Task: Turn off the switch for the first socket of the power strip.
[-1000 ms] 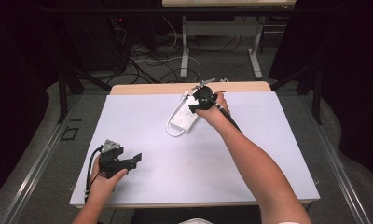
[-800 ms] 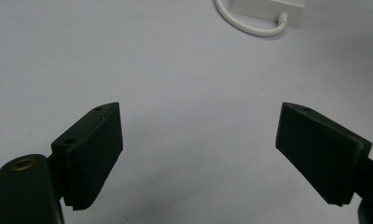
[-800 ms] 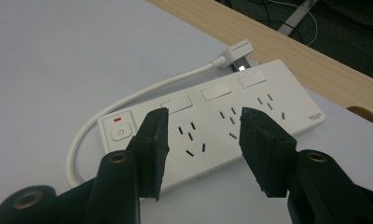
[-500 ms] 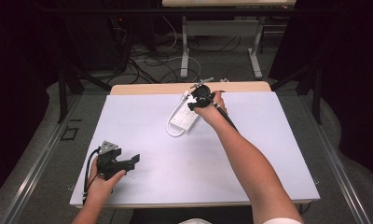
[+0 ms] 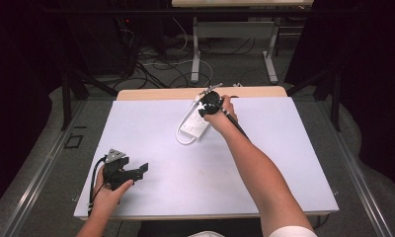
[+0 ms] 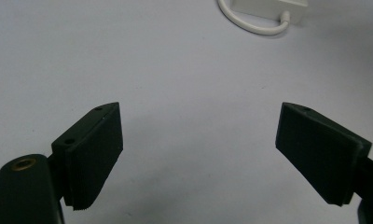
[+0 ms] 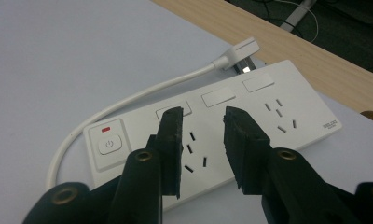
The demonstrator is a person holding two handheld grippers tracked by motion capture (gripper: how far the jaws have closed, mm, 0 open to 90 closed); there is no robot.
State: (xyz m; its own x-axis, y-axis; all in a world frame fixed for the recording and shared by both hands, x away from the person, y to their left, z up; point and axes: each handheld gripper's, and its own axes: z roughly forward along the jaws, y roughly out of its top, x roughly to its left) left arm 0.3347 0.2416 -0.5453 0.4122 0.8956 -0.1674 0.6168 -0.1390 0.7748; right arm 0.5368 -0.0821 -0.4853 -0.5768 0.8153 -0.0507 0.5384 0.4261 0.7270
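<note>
A white power strip (image 5: 194,128) with a looped white cable (image 5: 181,133) lies at the back middle of the white table top. In the right gripper view the power strip (image 7: 278,107) has a power button (image 7: 109,143) with a red light, and its plug (image 7: 243,49) rests by the far end. My right gripper (image 7: 203,116) hovers just over the middle socket. Its jaws have just been closing, stand a little apart and hold nothing. My right gripper (image 5: 204,111) is at the strip's far end. My left gripper (image 5: 141,170) rests near the front left, open and empty (image 6: 201,109).
The white table top (image 5: 284,148) ends in a bare wooden strip (image 5: 161,94) along the back edge. Beyond it, desk legs and cables (image 5: 156,64) stand on the dark floor. The strip's cable loop (image 6: 254,25) lies far ahead of the left jaws.
The right hand has edged slightly left over the power strip. The left hand has kept still.
</note>
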